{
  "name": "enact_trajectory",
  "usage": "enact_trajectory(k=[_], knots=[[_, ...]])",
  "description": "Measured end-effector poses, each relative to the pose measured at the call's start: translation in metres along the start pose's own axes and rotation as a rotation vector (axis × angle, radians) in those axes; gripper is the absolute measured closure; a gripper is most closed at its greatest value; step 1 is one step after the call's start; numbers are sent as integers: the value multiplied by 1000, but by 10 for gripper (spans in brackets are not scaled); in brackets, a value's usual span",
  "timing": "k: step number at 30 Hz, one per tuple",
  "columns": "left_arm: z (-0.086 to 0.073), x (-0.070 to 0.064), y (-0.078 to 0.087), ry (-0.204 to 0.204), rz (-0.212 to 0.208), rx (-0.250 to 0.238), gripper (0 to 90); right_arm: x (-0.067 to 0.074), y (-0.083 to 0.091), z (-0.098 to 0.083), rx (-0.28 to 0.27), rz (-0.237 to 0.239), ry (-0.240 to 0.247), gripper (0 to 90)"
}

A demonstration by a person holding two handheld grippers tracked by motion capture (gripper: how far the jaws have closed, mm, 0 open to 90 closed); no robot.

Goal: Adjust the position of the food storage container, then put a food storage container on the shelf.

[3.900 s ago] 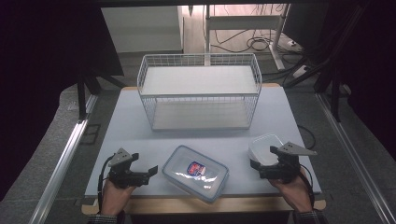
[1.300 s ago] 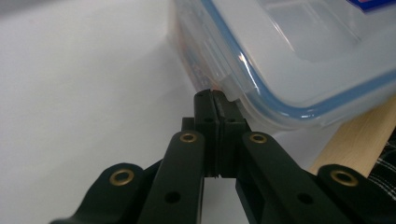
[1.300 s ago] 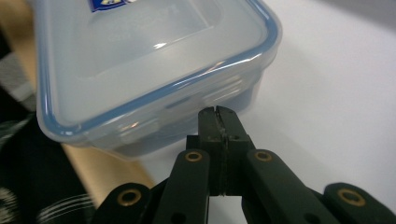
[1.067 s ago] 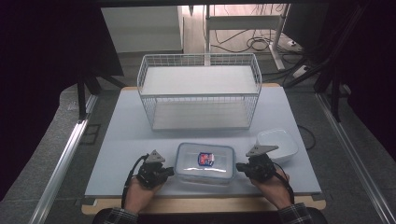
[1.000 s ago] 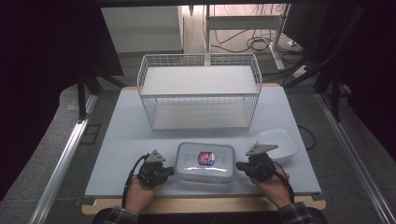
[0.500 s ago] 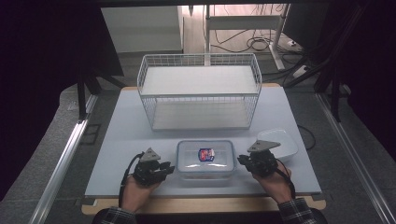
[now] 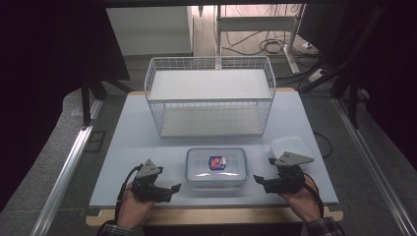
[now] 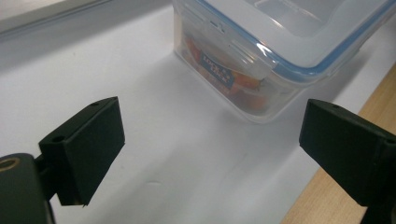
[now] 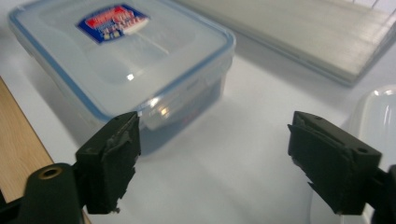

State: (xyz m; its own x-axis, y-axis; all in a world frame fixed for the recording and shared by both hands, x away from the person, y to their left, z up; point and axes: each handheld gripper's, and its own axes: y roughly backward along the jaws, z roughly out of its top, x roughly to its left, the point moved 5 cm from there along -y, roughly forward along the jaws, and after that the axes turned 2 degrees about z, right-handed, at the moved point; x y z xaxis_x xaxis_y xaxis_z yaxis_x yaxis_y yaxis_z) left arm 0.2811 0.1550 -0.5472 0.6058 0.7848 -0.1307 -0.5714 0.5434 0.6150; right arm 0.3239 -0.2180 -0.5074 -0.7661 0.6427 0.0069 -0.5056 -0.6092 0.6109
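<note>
**2 grippers flank the lidded box**

From where I stand, the left gripper (image 7: 173, 187) sits low at the near edge of the white surface (image 7: 123, 147), its jaws spread wide and empty, aimed at the left end of the clear lidded box (image 7: 216, 167). In the left gripper view, that box (image 8: 275, 51) lies just beyond the jaws, not touching them. The box rests flat in the middle of the near half of the surface, blue seal around its lid, with the wire basket (image 7: 209, 96) behind it. To its right, the right gripper (image 7: 259, 180) mirrors the left, jaws also spread and holding nothing, close beside the box's right end. A shallow white tray (image 7: 291, 146) lies just behind that hand.

The step looks like a 2-sided lift. To do it well, I'd bring both grippers in level, seat each pair of jaws over the lid's end flaps evenly, then close together so the box doesn't skew or slide.
</note>
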Motion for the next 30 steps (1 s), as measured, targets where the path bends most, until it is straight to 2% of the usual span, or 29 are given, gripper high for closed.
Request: enact_trajectory(k=[2, 4, 5, 7, 9, 12, 18, 21, 22, 23, 25, 28, 30], knots=[[0, 2, 0, -2, 13, -10, 69, 2, 1, -1, -11, 17, -11, 129], [1, 4, 2, -16, 33, -41, 63, 2, 1, 0, -14, 20, -13, 109], [3, 5, 3, 7, 53, -56, 54, 4, 1, 1, -15, 28, -8, 88], [4, 6, 4, 11, 56, -67, 54, 4, 1, 2, -20, 18, -5, 82], [4, 8, 4, 15, 68, -66, 51, 4, 1, 3, -27, 19, -3, 67], [4, 7, 4, 17, 63, -39, 62, 3, 1, 5, -40, 26, -6, 58], [10, 2, 5, 24, 27, -6, 59, 6, 1, 12, -33, 26, -11, 35], [15, 2, 7, 25, 6, -6, 42, 9, -1, 15, -17, 36, -21, 6], [19, 2, 9, 37, -22, -22, 43, 9, -3, 16, -11, 45, -39, 3], [19, 2, 9, 37, -22, -22, 46, 9, -3, 16, -11, 45, -39, 3], [23, 1, 10, 51, -48, -32, 55, 9, -3, 18, 0, 60, -59, 4], [30, 0, 8, 41, -54, -27, 84, 10, -4, 21, 22, 68, -61, 25], [34, -1, 5, 38, -83, -28, 118, 12, -6, 25, 36, 71, -69, 60]])
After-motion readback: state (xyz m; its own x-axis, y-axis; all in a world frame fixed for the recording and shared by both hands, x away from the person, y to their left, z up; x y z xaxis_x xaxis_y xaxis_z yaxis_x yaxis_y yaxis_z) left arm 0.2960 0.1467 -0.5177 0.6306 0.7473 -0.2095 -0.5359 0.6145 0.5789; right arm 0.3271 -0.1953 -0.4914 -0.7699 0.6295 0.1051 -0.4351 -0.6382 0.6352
